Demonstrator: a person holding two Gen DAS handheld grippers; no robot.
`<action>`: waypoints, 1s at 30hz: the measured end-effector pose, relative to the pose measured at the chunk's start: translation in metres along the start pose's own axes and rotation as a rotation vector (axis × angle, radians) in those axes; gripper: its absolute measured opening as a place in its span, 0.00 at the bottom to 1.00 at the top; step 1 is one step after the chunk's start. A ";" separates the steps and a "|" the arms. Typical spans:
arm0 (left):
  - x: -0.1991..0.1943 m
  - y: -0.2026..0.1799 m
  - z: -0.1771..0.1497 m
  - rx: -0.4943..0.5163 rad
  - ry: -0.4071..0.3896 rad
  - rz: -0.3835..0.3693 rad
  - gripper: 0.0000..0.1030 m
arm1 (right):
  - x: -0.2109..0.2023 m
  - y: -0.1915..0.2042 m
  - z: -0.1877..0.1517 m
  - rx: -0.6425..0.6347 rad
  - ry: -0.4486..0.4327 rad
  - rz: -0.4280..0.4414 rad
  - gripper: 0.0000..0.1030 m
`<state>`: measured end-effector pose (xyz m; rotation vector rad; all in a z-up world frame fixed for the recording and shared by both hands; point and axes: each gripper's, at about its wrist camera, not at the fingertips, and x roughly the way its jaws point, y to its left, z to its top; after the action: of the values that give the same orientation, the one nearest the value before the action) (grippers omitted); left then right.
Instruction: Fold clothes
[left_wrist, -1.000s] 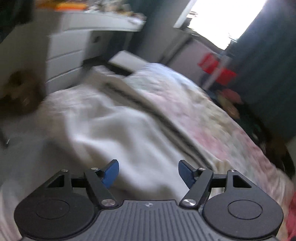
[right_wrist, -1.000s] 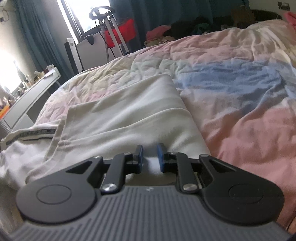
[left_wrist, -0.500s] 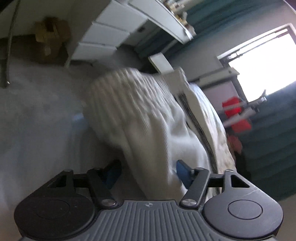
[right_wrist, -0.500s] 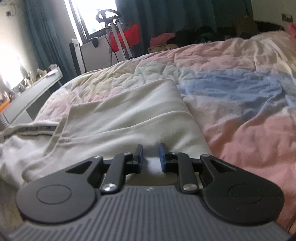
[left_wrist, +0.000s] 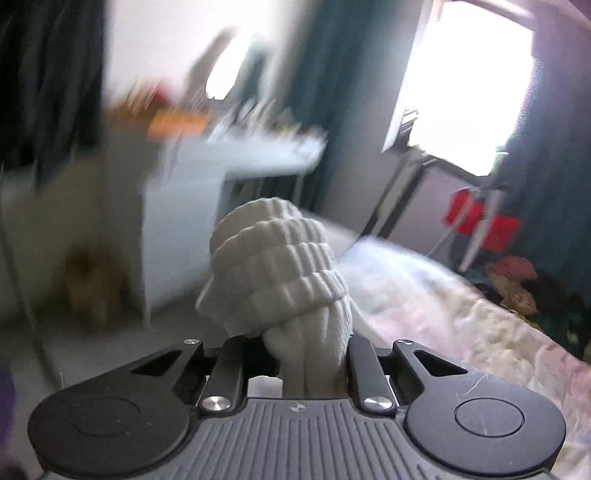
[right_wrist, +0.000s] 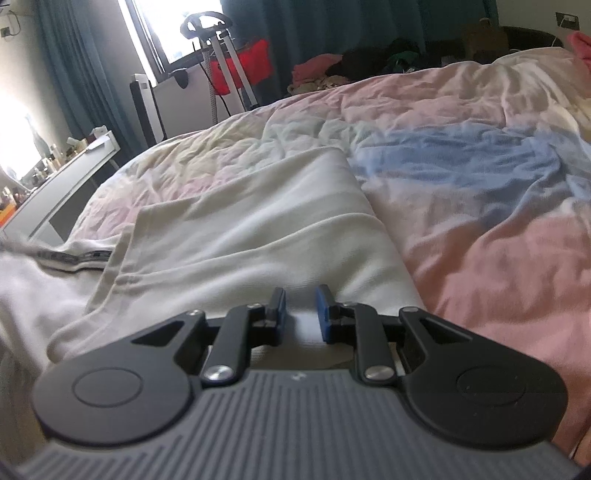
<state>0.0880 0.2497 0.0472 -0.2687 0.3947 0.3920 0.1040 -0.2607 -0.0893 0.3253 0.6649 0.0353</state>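
Note:
A white garment (right_wrist: 240, 229) lies spread on the pastel quilt (right_wrist: 461, 184), with a dark patterned band (right_wrist: 74, 256) at its left side. My right gripper (right_wrist: 301, 314) sits at the garment's near edge. Its jaws are narrowly apart, with a fold of the white cloth pinched in the gap. In the left wrist view my left gripper (left_wrist: 306, 354) is lifted above the bed's edge. Its jaws are closing on the garment's ribbed white cuff (left_wrist: 273, 266), which bunches up between them and hides the pads.
A white dresser (left_wrist: 192, 206) with clutter on top stands left of the bed, over grey floor. A red item on a metal stand (right_wrist: 243, 62) is by the bright window. A pile of clothes (right_wrist: 369, 62) lies beyond the bed's far side.
My left gripper swung down to the hanging white cloth, closed on the ribbed cuff and lifted it, now facing the dresser and window. The right gripper has not moved.

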 end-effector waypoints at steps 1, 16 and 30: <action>-0.014 -0.021 0.007 0.036 -0.041 -0.022 0.16 | -0.002 0.000 0.002 0.004 -0.002 0.007 0.21; -0.123 -0.360 -0.135 0.395 -0.248 -0.429 0.12 | -0.070 -0.068 0.042 0.159 -0.182 0.014 0.21; -0.110 -0.361 -0.261 0.859 0.017 -0.531 0.78 | -0.059 -0.124 0.040 0.507 -0.092 0.294 0.23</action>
<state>0.0628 -0.1922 -0.0743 0.4610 0.4570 -0.3159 0.0733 -0.3977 -0.0629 0.9073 0.5236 0.1320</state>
